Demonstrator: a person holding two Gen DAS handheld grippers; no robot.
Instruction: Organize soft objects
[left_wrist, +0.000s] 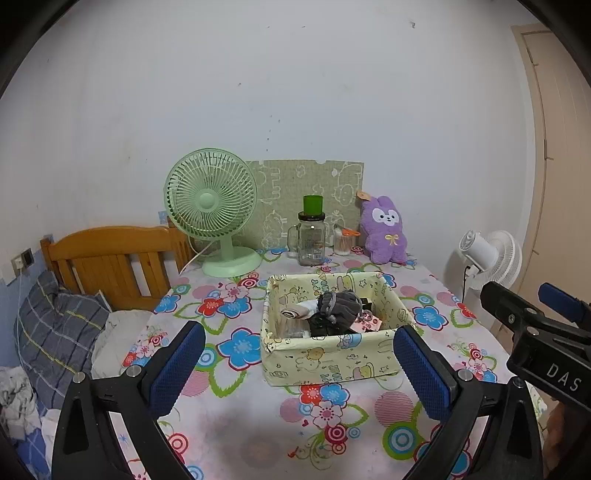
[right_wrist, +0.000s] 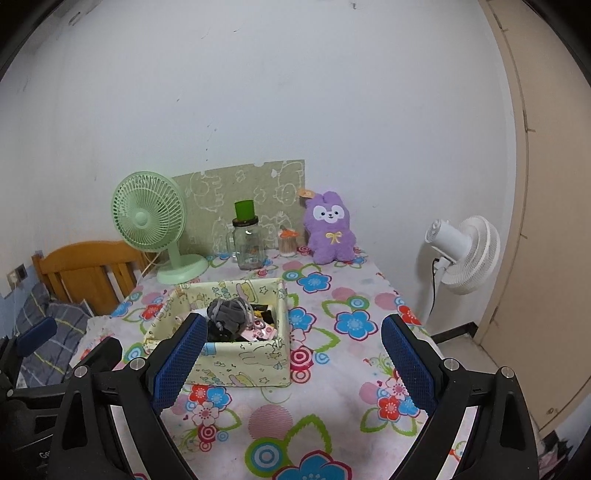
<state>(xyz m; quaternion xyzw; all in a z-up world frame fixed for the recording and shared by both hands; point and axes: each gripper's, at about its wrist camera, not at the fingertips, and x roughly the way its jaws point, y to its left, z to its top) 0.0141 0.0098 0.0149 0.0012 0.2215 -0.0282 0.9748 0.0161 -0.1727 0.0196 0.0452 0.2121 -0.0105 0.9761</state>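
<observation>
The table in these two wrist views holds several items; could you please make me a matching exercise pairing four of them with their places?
Things:
1. green desk fan
2. purple plush rabbit
3. glass jar with green cap
4. grey rolled socks

Places:
A. inside the yellow fabric basket
B. back right of the table, against the wall
C. back left of the table, by the wooden headboard
D. between the fan and the plush, at the back

Pairs: 1-C, 2-B, 3-D, 4-A
</observation>
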